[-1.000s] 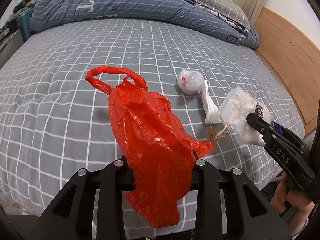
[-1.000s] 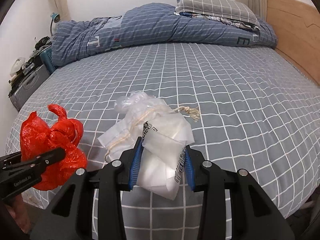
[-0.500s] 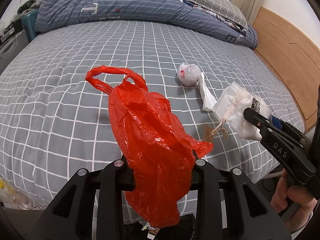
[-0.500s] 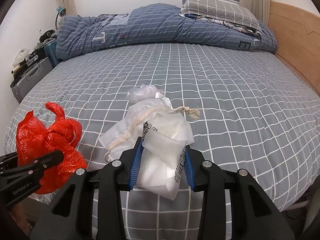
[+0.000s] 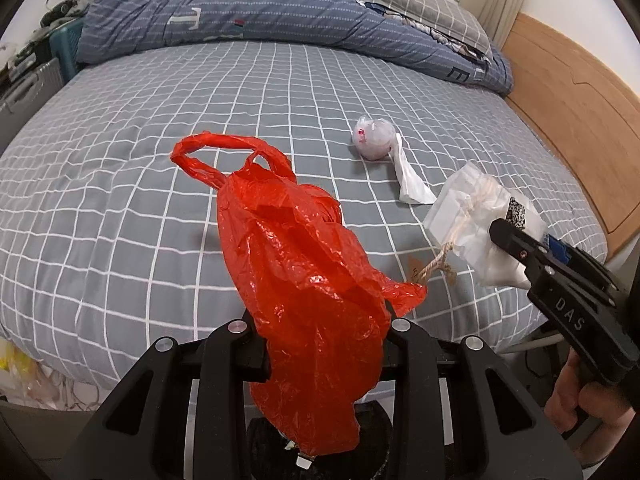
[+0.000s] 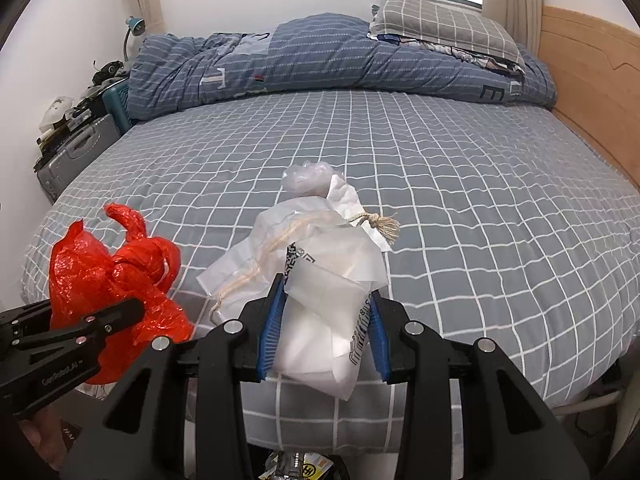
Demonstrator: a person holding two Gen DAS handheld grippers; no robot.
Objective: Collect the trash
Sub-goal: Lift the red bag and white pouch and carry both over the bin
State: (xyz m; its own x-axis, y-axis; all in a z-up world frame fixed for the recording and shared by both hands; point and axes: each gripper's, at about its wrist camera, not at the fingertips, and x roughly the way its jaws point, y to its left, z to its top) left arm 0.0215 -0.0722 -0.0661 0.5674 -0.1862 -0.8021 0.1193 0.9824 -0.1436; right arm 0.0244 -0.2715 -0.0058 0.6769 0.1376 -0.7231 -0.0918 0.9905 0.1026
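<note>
Trash in both grippers, held above the near edge of the bed.

Left gripper: tilted steeply down toward the mattress, jaws clamped on a red plastic bag. Bag's long axis runs along the fingers, away from the camera and slightly left. Handle loops at the far end, standing clear of the sheet; crumpled bottom hangs below the jaws toward the camera. In the right wrist view the same bag sits low left, pinched by the left gripper's black fingers.

Right gripper: also angled down, blue pads pressed against both sides of a translucent white bag. Printed black lettering on its side, and a twine drawstring with a frayed knot at the far end. Bag's long axis points forward and up from the jaws, toward the pillow end of the bed. A hand grips the handle, lower right in the left wrist view.

Still on the bed: a small knotted clear bag, with a white tissue or paper strip trailing from it toward the near edge. Lies just beyond the white bag, well right of the red one.

Folded blue duvet and checked pillow at the far end.
</note>
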